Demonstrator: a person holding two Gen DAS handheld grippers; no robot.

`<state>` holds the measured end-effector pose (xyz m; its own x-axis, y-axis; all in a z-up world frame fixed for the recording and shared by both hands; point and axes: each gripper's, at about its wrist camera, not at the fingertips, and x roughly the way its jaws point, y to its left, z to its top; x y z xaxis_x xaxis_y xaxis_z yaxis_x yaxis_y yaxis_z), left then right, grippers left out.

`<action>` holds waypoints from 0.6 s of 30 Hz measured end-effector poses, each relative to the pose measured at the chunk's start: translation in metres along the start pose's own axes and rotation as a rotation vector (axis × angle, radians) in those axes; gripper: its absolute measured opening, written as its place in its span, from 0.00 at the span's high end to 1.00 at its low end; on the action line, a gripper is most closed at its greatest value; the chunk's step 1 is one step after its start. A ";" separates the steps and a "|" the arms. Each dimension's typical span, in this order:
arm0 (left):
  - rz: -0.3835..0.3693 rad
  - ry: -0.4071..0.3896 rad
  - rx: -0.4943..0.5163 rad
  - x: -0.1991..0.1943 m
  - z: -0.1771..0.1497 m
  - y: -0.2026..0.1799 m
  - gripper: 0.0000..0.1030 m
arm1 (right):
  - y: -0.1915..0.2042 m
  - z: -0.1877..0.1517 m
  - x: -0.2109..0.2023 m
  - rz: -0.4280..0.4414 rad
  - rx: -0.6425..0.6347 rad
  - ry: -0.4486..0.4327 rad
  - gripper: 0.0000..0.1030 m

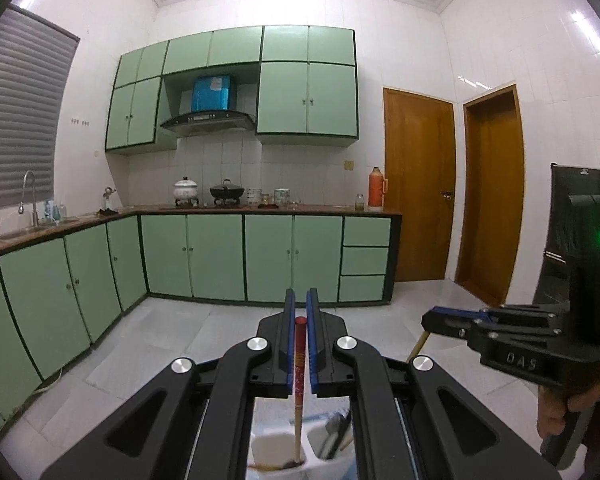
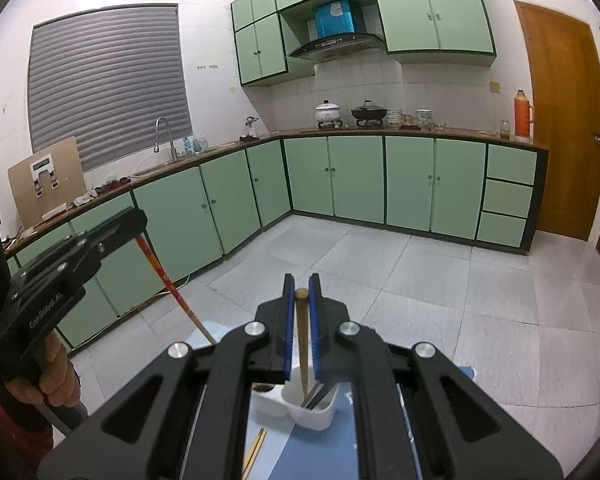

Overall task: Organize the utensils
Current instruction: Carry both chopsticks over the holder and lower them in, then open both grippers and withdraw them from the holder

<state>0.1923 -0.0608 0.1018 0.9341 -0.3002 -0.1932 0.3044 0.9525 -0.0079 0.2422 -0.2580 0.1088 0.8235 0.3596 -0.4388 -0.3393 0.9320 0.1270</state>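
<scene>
Over the white utensil holder (image 2: 314, 410), the left hand-held gripper (image 1: 300, 322) pinches a red-topped chopstick (image 1: 299, 360) and the right hand-held gripper (image 2: 301, 294) a plain wooden chopstick (image 2: 302, 344), both near their tops, tips dipping inside — light, stiff, slippery sticks.

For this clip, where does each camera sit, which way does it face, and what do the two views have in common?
Left wrist: sits on the left gripper, facing the stove wall; its fingers clamp a red-topped chopstick over a white holder; the right gripper and hand show at right.
Right wrist: sits on the right gripper, facing the cabinet corner; it clamps a wooden-handled utensil standing in the holder; the left gripper shows at left.
Shared: holder, green cabinets, range hood, orange thermos.
</scene>
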 end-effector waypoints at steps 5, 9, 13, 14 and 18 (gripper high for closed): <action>0.014 0.028 -0.007 0.033 -0.008 0.008 0.95 | -0.009 -0.003 0.029 -0.007 0.008 0.028 0.94; 0.033 0.061 -0.020 0.054 -0.025 0.015 0.95 | -0.009 -0.016 0.051 -0.007 0.004 0.066 0.94; 0.046 0.110 -0.016 0.071 -0.046 0.021 0.95 | -0.008 -0.030 0.070 0.006 0.006 0.108 0.94; 0.046 0.125 -0.013 0.075 -0.051 0.021 0.95 | -0.007 -0.034 0.074 0.011 0.004 0.120 0.94; 0.050 0.175 -0.027 0.082 -0.061 0.026 0.94 | -0.005 -0.041 0.076 -0.004 -0.001 0.128 0.88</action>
<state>0.2654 -0.0578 0.0259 0.9004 -0.2416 -0.3617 0.2514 0.9677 -0.0205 0.2882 -0.2369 0.0382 0.7602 0.3474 -0.5490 -0.3371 0.9333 0.1239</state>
